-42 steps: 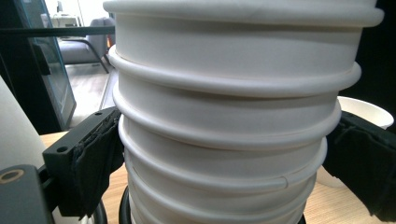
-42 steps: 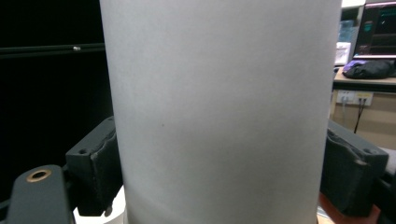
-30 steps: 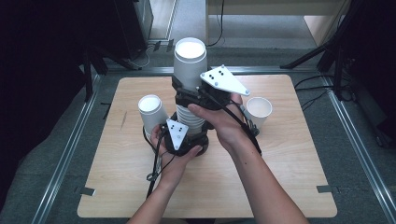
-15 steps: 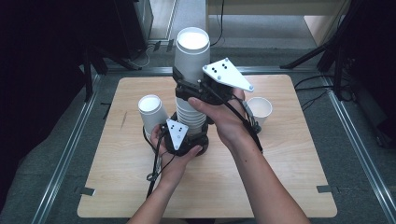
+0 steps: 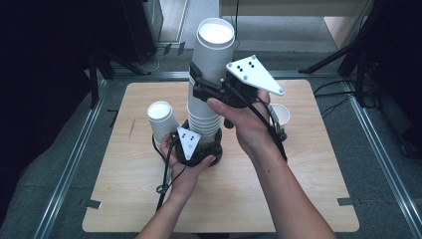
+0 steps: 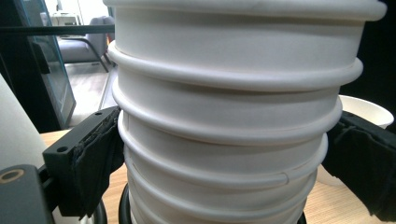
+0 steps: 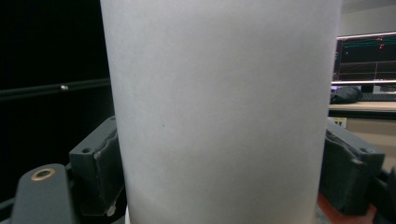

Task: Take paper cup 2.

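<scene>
A tall stack [image 5: 205, 117] of white paper cups is held upright near the middle of a wooden tabletop [image 5: 298, 199], gripped at two levels. Low down, close to the tabletop, the left gripper [image 5: 201, 144] is closed on the stack's lower cups; in the left gripper view, the black padded jaws are pressed against both sides of the ringed rims [image 6: 224, 140]. Higher up, the right gripper [image 5: 206, 89] is clamped around the top cup [image 5: 214, 55], which is seen raised partway out of the stack, its open mouth turned up toward the high camera. In the right gripper view, the cup's smooth white wall [image 7: 219, 116] is framed by the jaws, one pad set against each side. The grey three-cornered plate [image 5: 254, 74] of the right gripper is seen tilted above the person's right hand [image 5: 244, 124]; the left hand [image 5: 186, 167] is wrapped around its gripper just below the stack.

Two single cups are seen standing on the tabletop: one [image 5: 161, 119] just left of the stack, beside the left hand, and another [image 5: 278, 115] to the right, partly hidden behind the right hand. Black cables are seen trailing from both grippers toward the near edge of the tabletop. A lit monitor [image 7: 366, 58] is visible in the background of the right gripper view.
</scene>
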Motion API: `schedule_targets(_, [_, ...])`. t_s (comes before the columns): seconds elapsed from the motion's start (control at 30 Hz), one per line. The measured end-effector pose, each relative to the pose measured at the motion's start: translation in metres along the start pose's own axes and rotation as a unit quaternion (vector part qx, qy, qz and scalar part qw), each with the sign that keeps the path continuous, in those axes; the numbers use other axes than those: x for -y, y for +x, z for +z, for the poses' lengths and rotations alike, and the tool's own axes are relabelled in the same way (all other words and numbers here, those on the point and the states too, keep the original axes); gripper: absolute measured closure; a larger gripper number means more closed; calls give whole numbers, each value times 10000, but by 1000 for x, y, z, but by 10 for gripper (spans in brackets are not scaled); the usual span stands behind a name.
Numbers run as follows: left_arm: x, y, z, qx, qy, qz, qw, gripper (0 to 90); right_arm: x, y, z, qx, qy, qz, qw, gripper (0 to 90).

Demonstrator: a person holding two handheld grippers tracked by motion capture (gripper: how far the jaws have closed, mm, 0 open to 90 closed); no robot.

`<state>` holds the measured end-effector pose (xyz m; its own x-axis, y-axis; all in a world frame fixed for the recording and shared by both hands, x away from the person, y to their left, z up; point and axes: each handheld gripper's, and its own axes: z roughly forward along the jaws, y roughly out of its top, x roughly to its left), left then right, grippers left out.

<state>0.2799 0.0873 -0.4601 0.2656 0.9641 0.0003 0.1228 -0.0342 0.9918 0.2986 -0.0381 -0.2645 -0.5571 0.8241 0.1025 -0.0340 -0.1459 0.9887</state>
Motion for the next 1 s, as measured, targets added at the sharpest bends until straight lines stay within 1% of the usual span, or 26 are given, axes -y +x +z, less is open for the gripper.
schedule_targets(0.07, [0,0,0,-1,19,10,10000,34,-3,-1,-1,2,-35,54,10000,155])
schedule_targets(0.3, [0,0,0,-1,24,6,10000,35,-12,-6,-6,77,-157,64,9998,155])
schedule_targets(0.47, [0,0,0,3,18,-10,10000,34,-16,-16,-12,200,-220,36,9996,155])
schedule_targets(0.57, [0,0,0,2,21,-2,10000,35,-17,-19,-14,225,-227,53,9995,155])
schedule_targets(0.6, [0,0,0,3,22,-1,10000,35,-17,-22,-16,258,-245,33,9994,155])
schedule_targets(0.63, [0,0,0,3,22,-1,10000,34,-17,-22,-16,258,-245,33,9994,155])
schedule_targets(0.77, [0,0,0,3,20,-2,10000,34,-15,-30,-22,345,-239,7,9991,155])
schedule_targets(0.97, [0,0,0,4,39,7,10000,34,-9,-38,-26,435,-185,26,9989,154])
schedule_targets(1.0, [0,0,0,0,49,15,10000,34,-6,-42,-28,479,-169,53,9987,155])
